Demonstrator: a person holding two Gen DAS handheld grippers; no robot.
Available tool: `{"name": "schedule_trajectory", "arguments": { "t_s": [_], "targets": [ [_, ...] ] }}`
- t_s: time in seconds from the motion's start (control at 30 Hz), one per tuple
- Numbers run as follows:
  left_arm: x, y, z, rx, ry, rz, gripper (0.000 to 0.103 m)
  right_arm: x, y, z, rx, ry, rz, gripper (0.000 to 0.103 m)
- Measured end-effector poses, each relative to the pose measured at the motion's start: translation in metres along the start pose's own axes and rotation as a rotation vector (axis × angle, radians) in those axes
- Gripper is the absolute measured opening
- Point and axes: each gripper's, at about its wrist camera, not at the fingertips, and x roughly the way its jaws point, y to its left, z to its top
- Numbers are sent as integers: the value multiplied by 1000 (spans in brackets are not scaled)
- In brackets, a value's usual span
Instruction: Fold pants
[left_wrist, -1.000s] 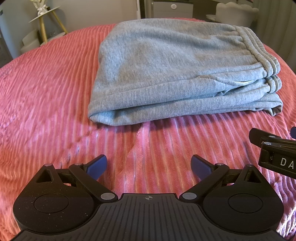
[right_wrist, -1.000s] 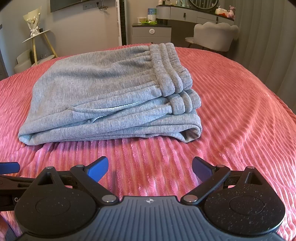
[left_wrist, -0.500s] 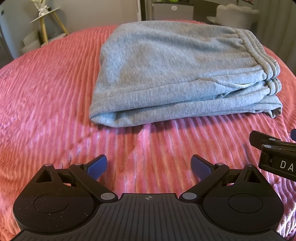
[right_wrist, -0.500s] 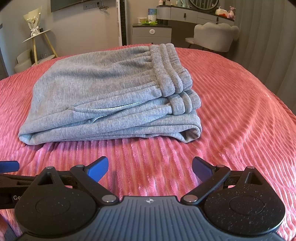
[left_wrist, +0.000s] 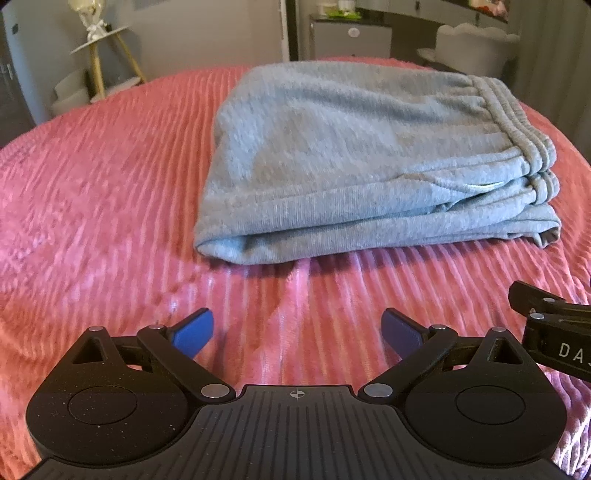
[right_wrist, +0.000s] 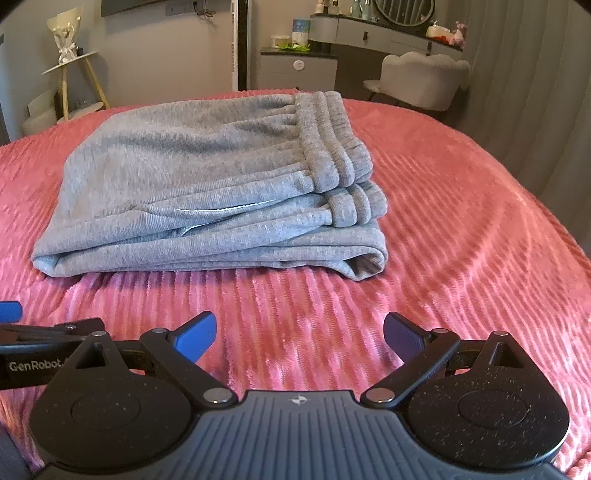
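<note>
Soft, moderate indoor light, warm cast; no harsh glare. Narrow dark shadow under near edge of folded grey pants (left_wrist: 362, 162) on pink ribbed bedspread (left_wrist: 92, 206). Faint sheen on bedspread ridges. Left wrist view noticeably motion-blurred across fabric and background; right wrist view sharper, bedspread (right_wrist: 461, 229) slightly smeared at right. Strong fisheye bending, dark vignette in corners. Back wall dim, furniture soft
</note>
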Motion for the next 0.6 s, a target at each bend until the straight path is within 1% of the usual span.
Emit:
{"name": "schedule_trajectory", "arguments": {
  "t_s": [0.1,0.27,0.6],
  "targets": [
    [-7,-1,-2,10,-29,-4,100,-5,1,-1,-5,-9,-12,97],
    [-15,-2,-1,26,-51,-6,100,-15,5,-1,-19,-28,-24,97],
    [-20,-2,-2,32,-62,-6,100,-26,10,-2,-43,-52,-36,97]
  ]
}}
